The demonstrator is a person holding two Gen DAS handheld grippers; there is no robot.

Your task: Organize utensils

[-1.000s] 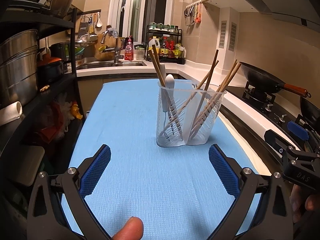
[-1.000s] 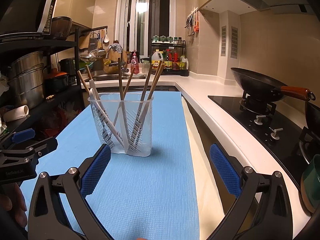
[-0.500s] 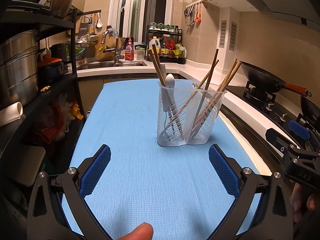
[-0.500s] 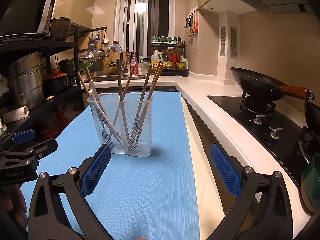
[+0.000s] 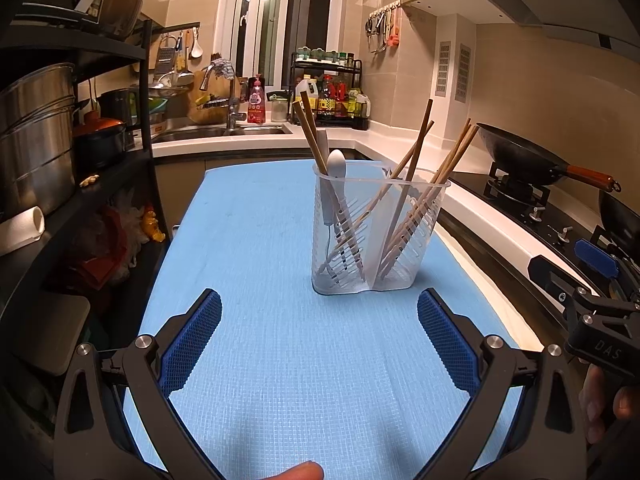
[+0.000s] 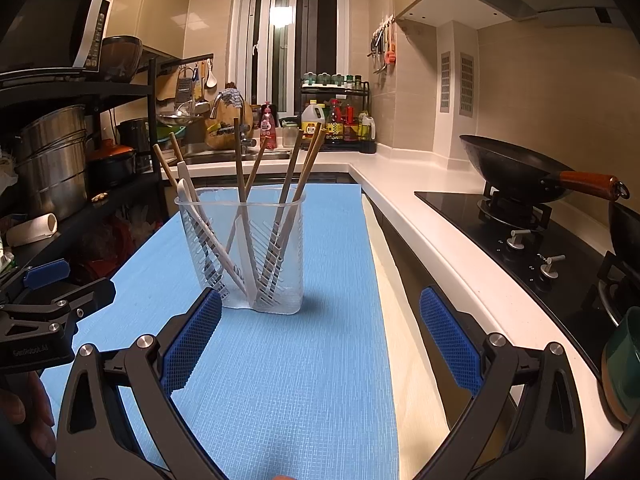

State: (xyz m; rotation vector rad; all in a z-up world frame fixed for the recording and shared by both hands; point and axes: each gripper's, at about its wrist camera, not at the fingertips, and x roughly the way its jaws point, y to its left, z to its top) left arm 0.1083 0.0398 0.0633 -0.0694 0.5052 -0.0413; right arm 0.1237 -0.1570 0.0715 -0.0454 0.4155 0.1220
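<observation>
A clear plastic utensil holder (image 5: 376, 240) stands upright on the blue mat (image 5: 256, 248); it also shows in the right wrist view (image 6: 244, 256). Several wooden chopsticks (image 5: 436, 176) lean in it, with a white spoon (image 5: 335, 184) in its left compartment. My left gripper (image 5: 319, 336) is open and empty, a little in front of the holder. My right gripper (image 6: 320, 334) is open and empty, in front and to the right of the holder. Each gripper shows at the edge of the other's view.
A black wok (image 6: 516, 172) sits on the hob at the right. A green cup (image 6: 624, 360) stands near the right edge. A dark shelf rack (image 5: 60, 184) with steel pots stands at the left. The sink (image 5: 224, 132) and bottle rack are at the back.
Both grippers stay open and almost still. The thumb tip at the bottom of the left wrist view has slid to the right.
</observation>
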